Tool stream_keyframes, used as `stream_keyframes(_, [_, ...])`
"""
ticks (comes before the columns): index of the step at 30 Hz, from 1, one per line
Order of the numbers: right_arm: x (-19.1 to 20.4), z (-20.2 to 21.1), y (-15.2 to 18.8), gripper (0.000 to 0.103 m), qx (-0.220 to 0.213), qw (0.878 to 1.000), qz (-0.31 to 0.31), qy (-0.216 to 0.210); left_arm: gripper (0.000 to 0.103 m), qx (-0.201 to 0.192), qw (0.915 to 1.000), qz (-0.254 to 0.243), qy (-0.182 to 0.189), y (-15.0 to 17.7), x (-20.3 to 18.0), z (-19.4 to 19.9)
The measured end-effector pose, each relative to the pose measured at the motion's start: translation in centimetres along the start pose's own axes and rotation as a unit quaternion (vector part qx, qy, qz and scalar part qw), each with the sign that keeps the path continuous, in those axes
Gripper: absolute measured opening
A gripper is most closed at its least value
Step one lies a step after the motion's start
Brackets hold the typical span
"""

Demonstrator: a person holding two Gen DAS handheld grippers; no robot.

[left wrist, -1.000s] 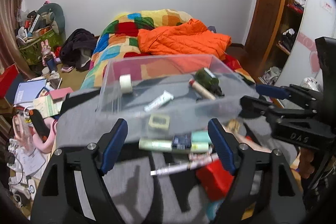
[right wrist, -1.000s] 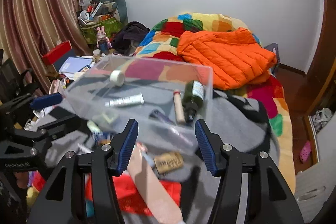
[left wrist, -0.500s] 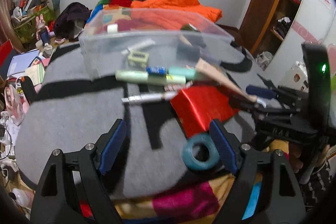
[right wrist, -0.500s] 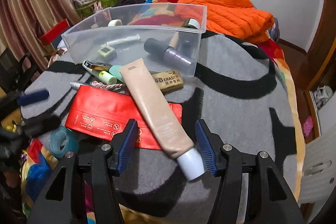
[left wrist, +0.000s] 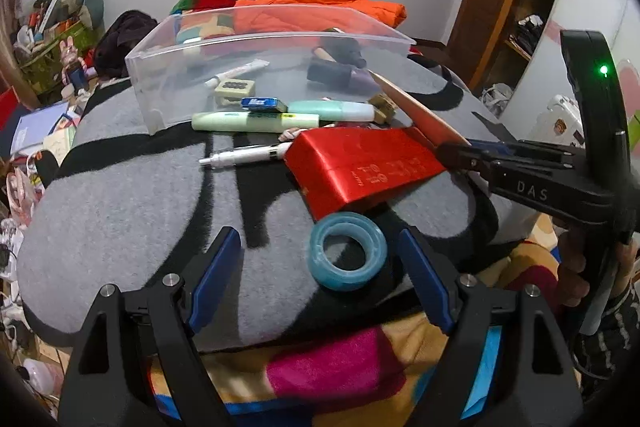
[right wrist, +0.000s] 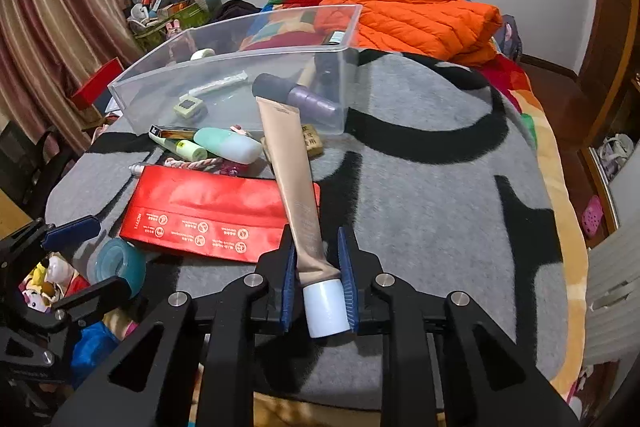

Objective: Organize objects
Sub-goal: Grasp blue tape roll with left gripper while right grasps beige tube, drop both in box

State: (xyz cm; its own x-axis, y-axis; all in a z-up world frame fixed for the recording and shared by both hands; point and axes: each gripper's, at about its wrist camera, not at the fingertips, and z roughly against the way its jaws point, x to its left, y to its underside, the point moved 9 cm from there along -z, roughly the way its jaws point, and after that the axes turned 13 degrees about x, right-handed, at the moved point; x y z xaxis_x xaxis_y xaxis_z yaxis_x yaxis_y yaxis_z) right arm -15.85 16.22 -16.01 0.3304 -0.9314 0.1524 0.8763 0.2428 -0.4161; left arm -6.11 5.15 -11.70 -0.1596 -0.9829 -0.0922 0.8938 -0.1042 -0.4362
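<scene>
The long beige cosmetic tube with a white cap (right wrist: 298, 187) lies slanted across the grey-and-black blanket (right wrist: 420, 195), its flat crimped end reaching to the clear plastic bin (right wrist: 224, 75) and its body crossing one corner of the flat red foil packet (right wrist: 208, 211). The right gripper (right wrist: 316, 267) points steeply down at it; its jaws have just been closing, and the blue pads now press on the tube's neck just above the cap.

Beside the red packet, on the side away from the bin, lies a translucent blue tape roll (left wrist: 347, 251). The left gripper (left wrist: 320, 275), tilted down over the blanket's near edge, stands wide apart with the roll between its blue fingers (left wrist: 216, 279), none of them touching it.

Against the bin's near wall lie two pale green tubes (left wrist: 256, 121), a small blue box (left wrist: 258, 103) and a silver pen (left wrist: 244, 157). Inside the bin are a square green case (left wrist: 234, 89), a thin white tube (left wrist: 236, 73) and a purple bottle with a dark cap (right wrist: 296, 95).

A hand (left wrist: 576, 267) grips the right gripper's handle at the edge of the left wrist view.
</scene>
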Motion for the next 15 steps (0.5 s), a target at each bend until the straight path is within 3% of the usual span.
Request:
stream_keyframes(2, [-0.1, 0.3, 0.2, 0.017, -0.004, 1.0, -0.003, 0.003, 0.081, -0.006, 0.9999, -0.005, -0.011, -0.1, -0.2, -0.1])
stream_keyframes(4, [-0.1, 0.8, 0.3, 0.017, -0.011, 1.0, -0.006, 0.003, 0.062, -0.005, 0.9999, -0.005, -0.014, -0.2, -0.1, -0.4])
stream_keyframes(8, [0.2, 2.3, 0.4, 0.017, -0.028, 1.0, -0.005, 0.0, 0.039, -0.002, 1.0, 0.001, -0.006, -0.1, 0.2, -0.5])
stream_keyframes(15, [1.0, 5.5, -0.2, 0.017, -0.065, 0.998, 0.011, 0.001, 0.039, -0.02, 0.9997, 0.016, -0.003, -0.2, 1.2, 1.3])
